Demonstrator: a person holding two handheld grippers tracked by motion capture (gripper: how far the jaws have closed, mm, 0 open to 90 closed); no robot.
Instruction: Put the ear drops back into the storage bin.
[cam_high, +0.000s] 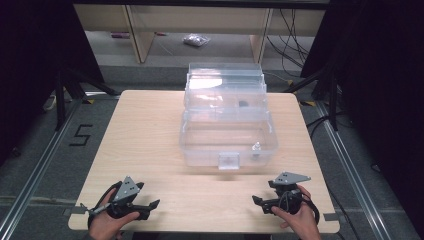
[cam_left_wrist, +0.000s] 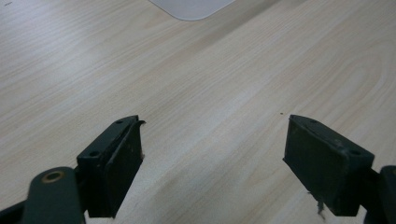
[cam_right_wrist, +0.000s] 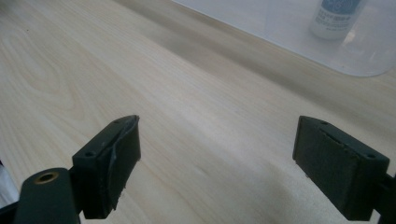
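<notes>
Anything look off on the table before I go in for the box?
Nothing stands out. The clear box sits square on the table, lid open, with a small bottle upright inside. Both grippers, left and right, are open and empty.

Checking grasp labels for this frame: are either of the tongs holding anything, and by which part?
Nothing is held. The left tongs and right tongs both stand open over the bare table, apart from the clear box.

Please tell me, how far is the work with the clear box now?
Done: the clear plastic box already stands open on the table, upper tiers folded back, a small white bottle inside. In hand: nothing; the left gripper and the right gripper rest near the table's front edge, jaws apart. Left: probably any handling of the box itself.
</notes>
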